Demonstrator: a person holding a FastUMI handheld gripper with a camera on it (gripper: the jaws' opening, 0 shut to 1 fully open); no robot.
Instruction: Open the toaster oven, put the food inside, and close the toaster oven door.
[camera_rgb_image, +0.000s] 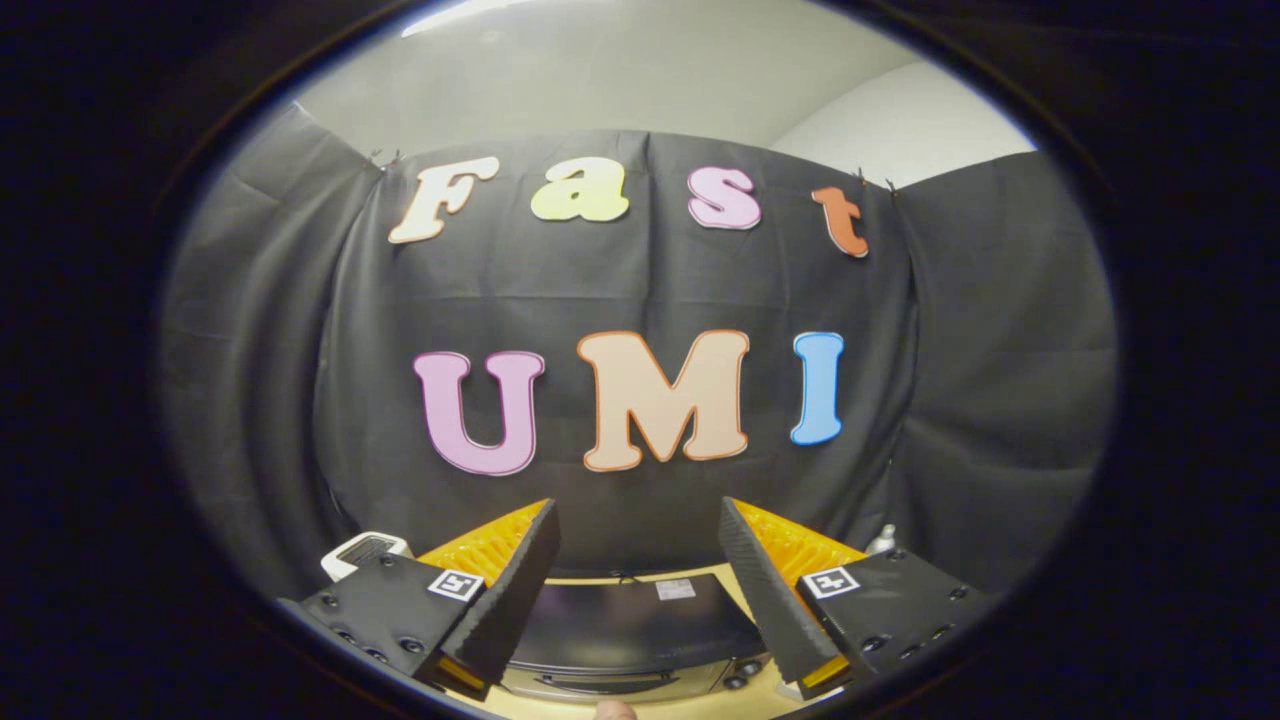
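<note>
The gripper (635, 590) is being held with fingers apart, clamping nothing. Below and between them, the toaster oven (630, 630) is being viewed from above on the worktop (745, 700). Its door, likely rigid and hinged, is best taken by the front handle (600, 684).

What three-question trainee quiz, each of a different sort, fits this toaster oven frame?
1. True or false: the gripper is clamped on food.
2. The toaster oven sits: A) between and below the fingers B) off beside one finger.
3. Fill in: its door looks ____.

Key: 1 false, the fingers stand apart holding nothing. 2 A. 3 closed, with the handle on the front seen from above.
</note>
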